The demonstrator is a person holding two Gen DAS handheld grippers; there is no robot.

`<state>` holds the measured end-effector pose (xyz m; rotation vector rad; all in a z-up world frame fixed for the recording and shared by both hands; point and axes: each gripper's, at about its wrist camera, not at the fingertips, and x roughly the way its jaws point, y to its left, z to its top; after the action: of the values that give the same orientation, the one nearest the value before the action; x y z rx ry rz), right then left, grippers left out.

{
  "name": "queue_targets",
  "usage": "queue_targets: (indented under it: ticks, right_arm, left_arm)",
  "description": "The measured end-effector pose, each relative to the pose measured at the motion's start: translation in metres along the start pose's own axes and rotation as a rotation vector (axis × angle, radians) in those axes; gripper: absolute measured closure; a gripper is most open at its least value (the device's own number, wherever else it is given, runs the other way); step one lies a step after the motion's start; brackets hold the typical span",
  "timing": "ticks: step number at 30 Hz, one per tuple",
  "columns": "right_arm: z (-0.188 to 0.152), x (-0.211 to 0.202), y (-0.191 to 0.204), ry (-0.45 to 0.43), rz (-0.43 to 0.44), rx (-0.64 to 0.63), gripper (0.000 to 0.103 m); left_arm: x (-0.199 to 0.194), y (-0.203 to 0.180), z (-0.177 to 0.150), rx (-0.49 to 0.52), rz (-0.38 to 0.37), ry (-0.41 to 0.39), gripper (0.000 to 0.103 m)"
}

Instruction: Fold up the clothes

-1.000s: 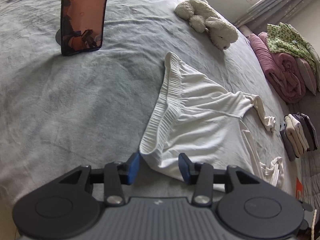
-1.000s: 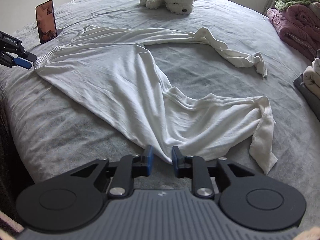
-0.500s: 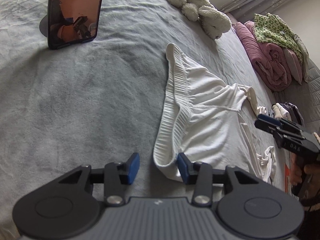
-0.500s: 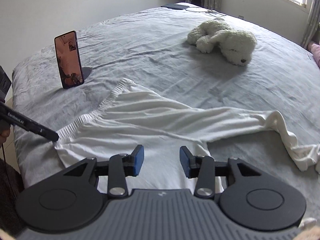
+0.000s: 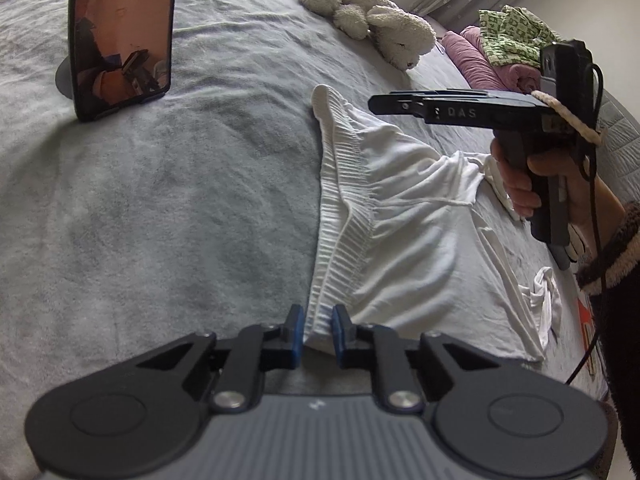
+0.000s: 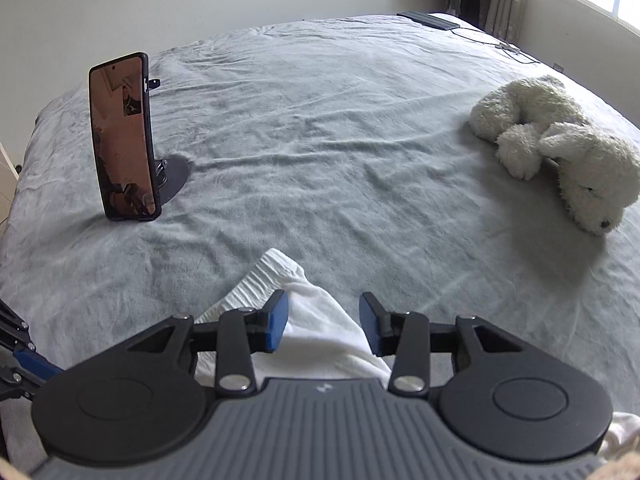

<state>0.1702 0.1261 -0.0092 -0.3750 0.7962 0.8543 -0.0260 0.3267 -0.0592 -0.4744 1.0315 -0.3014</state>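
White pants lie spread on the grey bed, waistband toward me. My left gripper is shut on the near corner of the ribbed waistband. My right gripper is open, its blue pads on either side of the white fabric near the far waistband corner. In the left wrist view the right gripper hovers above the pants, held by a hand. The pant legs trail off to the right in that view.
A phone on a stand stands on the bed to the left, also in the left wrist view. A white plush dog lies at the right. Folded pink and green bedding is piled beyond the bed.
My left gripper has closed on the waistband corner. My right gripper let go of the pant leg, opened, and moved up over the far waistband end.
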Motion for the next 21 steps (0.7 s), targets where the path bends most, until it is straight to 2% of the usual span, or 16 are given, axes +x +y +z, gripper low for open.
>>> queue_targets:
  ticks: [9,19,20,21]
  right_arm:
    - [0.02,0.042,-0.002,0.08,0.055,-0.026,0.059]
    - [0.014,0.052,0.014,0.105,0.101,-0.027,0.059]
    - [0.012,0.052,0.018,0.103,0.103,-0.023,0.063]
    - [0.01,0.051,0.022,0.092,0.102,-0.022,0.076]
  left_arm:
    - [-0.001,-0.008,-0.003,0.054,0.025,0.013,0.09]
    - [0.004,-0.01,-0.003,0.072,0.041,0.034,0.09]
    - [0.004,-0.01,-0.003,0.069,0.04,0.032,0.09]
    - [0.004,-0.01,-0.003,0.067,0.043,0.028,0.092]
